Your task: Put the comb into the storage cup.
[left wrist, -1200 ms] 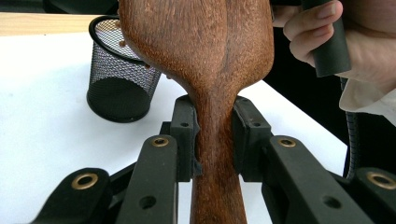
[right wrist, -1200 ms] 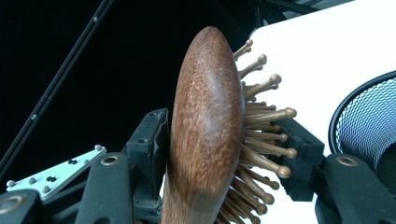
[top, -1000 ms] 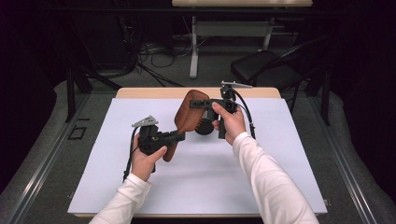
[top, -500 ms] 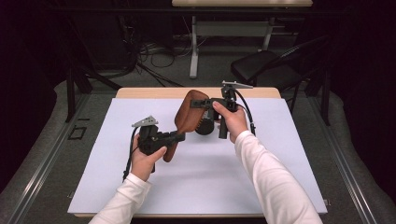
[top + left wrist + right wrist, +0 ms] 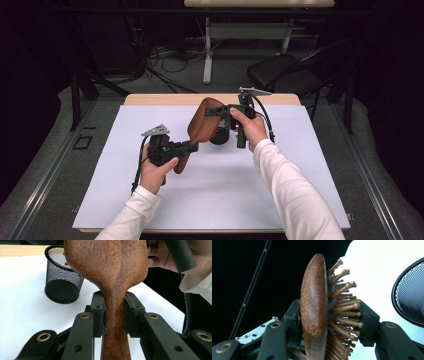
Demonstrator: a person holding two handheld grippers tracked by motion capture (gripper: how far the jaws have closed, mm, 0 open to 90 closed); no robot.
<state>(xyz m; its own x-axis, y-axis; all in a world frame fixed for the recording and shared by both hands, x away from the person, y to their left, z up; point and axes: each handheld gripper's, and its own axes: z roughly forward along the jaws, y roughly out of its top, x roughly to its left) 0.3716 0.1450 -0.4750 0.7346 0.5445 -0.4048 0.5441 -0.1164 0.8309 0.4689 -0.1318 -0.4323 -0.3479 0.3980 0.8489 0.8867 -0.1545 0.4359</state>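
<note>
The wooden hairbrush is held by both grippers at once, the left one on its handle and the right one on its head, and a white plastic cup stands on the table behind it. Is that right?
Nearly. The wooden hairbrush is held as you say: left gripper on the handle, right gripper across the head and bristles. But what stands behind it is a black wire-mesh cup, not a white plastic one; the left gripper view shows it plainly.

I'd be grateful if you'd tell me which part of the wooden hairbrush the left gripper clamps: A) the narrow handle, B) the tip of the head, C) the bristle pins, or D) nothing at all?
A: in the left gripper view the left gripper has its pads pressed on both sides of the wooden hairbrush at the narrow handle, just below the wide head.
</note>
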